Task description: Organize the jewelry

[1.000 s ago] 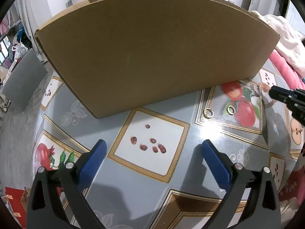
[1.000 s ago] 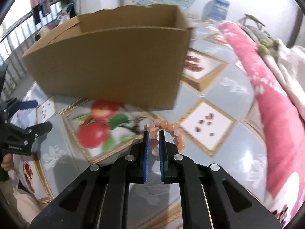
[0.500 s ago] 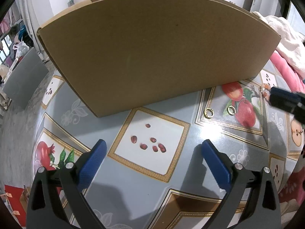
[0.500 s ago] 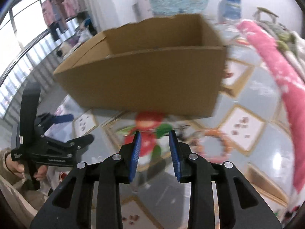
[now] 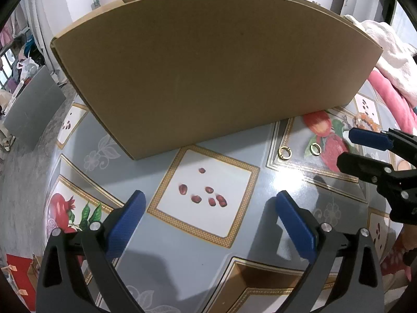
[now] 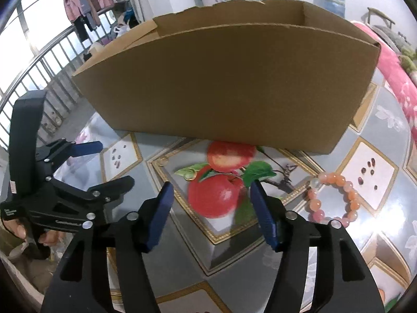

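Note:
A large open cardboard box stands on the fruit-patterned table. Two small gold rings lie in front of its right end. An orange-pink bead bracelet lies flat on the table near the box's right corner. My right gripper hovers over the printed apples, left of the bracelet. Its jaws are opening and nothing is between them. My left gripper is wide open and holds nothing, over the white square with printed seeds.
The glossy tablecloth runs out to a table edge on the left. A pink blanket and white cloth lie along the right side. A hand holds the left gripper's handle. Railings stand beyond the table at far left.
My right gripper has let go of the bead bracelet, swung to the left over the apple print, and its jaws have spread. The bracelet now lies on the table. The left gripper kept still.

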The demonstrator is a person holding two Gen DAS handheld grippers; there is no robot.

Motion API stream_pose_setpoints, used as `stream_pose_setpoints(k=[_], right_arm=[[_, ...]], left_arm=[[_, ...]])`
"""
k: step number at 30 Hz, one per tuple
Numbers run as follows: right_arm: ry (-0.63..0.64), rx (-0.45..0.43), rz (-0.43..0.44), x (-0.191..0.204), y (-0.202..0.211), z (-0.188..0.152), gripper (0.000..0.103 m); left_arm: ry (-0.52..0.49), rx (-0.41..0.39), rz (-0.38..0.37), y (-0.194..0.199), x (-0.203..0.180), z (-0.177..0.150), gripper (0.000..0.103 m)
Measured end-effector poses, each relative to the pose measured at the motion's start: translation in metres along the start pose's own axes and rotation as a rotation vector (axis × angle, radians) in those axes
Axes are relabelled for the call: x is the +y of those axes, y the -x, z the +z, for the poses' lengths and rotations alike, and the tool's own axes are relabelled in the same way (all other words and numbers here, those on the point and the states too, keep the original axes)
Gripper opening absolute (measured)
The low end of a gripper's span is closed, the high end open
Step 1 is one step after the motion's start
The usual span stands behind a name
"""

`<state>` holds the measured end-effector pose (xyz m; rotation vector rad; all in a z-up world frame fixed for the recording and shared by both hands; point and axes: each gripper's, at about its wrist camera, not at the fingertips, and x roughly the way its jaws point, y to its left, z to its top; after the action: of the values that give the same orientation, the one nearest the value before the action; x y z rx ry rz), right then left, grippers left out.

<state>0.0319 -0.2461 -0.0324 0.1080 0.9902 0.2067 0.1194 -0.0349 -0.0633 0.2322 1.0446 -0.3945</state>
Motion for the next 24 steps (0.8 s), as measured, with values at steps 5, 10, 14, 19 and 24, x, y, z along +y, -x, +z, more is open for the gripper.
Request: stream_pose_setpoints(k=[5, 10, 14, 19, 24], right_arm=[[-0.004, 0.011, -0.004, -0.001, -0.001, 0.000, 0.073], [-0.005, 0.023, 0.010, 0.000, 0.000, 0.000, 0.081], [-0.032, 0.016, 0.001, -0.005, 0.001, 0.000, 0.092], [-0.043, 0.019, -0.045, -0.015, 0.004, 0.001, 0.095], [0.004, 0.029, -0.076, -0.009, 0.003, 0.000, 0.095]], left_arm=[[-0.014, 0.011, -0.005, 0.001, -0.002, 0.000, 0.098], [-0.014, 0.011, -0.005, 0.001, -0.004, 0.000, 0.098], [-0.013, 0.011, -0.004, 0.001, -0.005, 0.000, 0.098], [-0.012, 0.009, -0.005, 0.001, -0.005, 0.000, 0.098], [-0.012, 0.012, -0.005, 0.001, -0.005, -0.001, 0.098]])
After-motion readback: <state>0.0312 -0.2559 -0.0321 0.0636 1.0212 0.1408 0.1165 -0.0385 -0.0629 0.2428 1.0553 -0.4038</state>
